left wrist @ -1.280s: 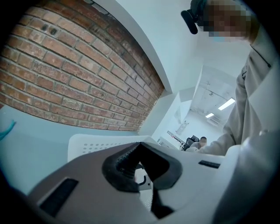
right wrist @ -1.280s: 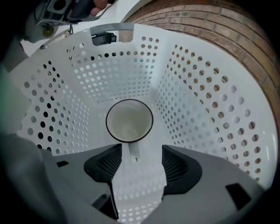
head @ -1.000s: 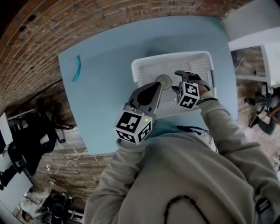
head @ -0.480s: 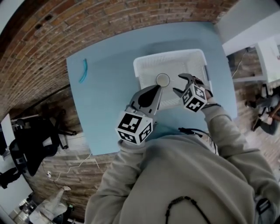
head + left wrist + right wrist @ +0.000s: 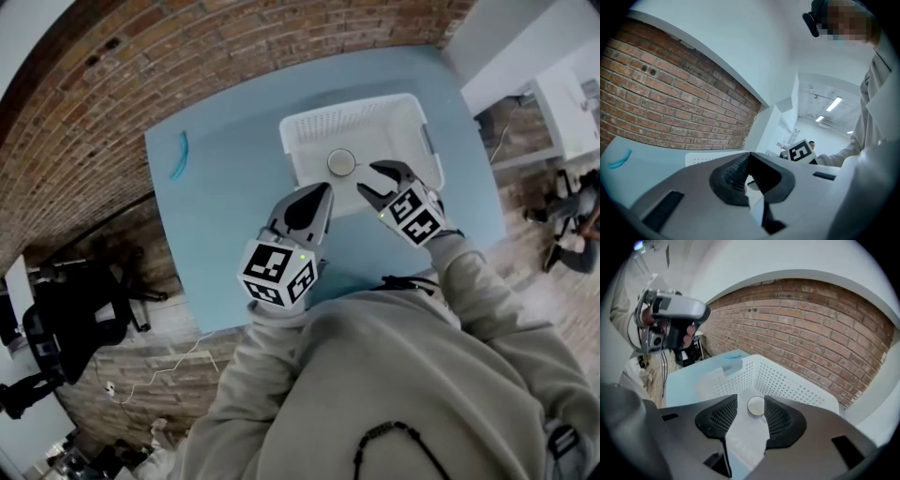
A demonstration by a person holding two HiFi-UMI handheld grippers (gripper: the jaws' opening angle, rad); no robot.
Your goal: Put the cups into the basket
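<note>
Over the near edge of the blue table [image 5: 216, 187], the left gripper [image 5: 322, 190] points forward almost level, its jaws pressed together on nothing. To its right, the right gripper [image 5: 368, 180] tilts down above the white basket [image 5: 300, 141], its jaws apart, just closing, empty. Farther in, the cup [image 5: 341, 161] sits inside the basket, seemingly upright.

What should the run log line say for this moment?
cup: in basket | right gripper: over basket, fingers just closing, nothing between | left gripper: shut, empty

- White basket [image 5: 375, 122], walls dotted with small holes
- Cream-white cup [image 5: 341, 161]
- Pale blue table [image 5: 225, 197]
- Red-brown brick wall [image 5: 141, 56]
- Beige sweater [image 5: 394, 375]
</note>
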